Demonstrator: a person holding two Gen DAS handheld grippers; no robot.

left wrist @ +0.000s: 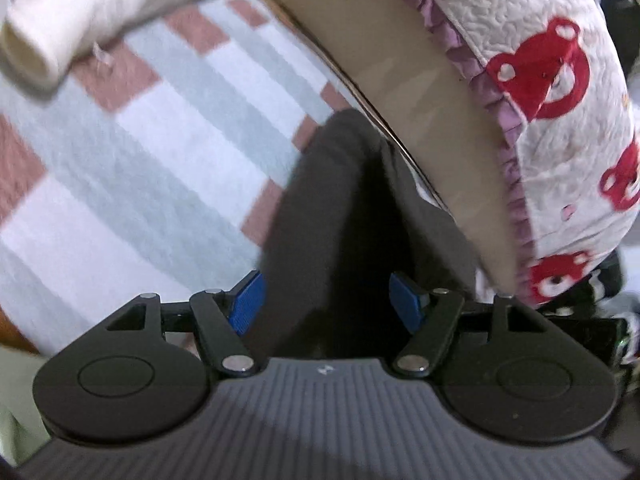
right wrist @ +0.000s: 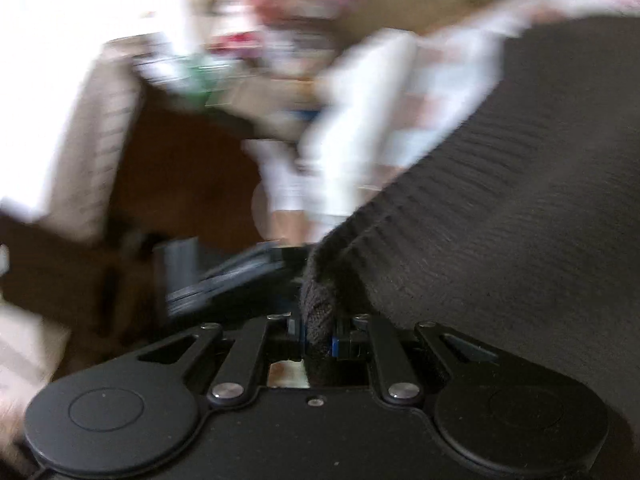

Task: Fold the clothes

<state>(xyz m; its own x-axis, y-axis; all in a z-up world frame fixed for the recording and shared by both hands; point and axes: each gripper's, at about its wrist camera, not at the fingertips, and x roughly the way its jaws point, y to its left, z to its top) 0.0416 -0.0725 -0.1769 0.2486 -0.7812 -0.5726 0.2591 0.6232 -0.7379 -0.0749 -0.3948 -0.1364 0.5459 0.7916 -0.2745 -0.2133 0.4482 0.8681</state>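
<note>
A dark grey knit garment [left wrist: 340, 208] hangs between the blue pads [left wrist: 249, 303] of my left gripper [left wrist: 326, 304]. The jaws stand wide, and I cannot tell whether they pinch the cloth. It lies over a pink, grey and white checked blanket [left wrist: 132, 152]. In the right wrist view the same ribbed garment [right wrist: 520, 208] fills the right side. My right gripper [right wrist: 320, 336] is shut on a bunched edge of it. That view is blurred by motion.
A quilted cover with red bears and a purple frill [left wrist: 560, 80] lies over a tan panel [left wrist: 400, 60] at the right. A white garment with a cuff [left wrist: 60, 20] sits at the top left. Brown furniture [right wrist: 180, 184] shows blurred on the left.
</note>
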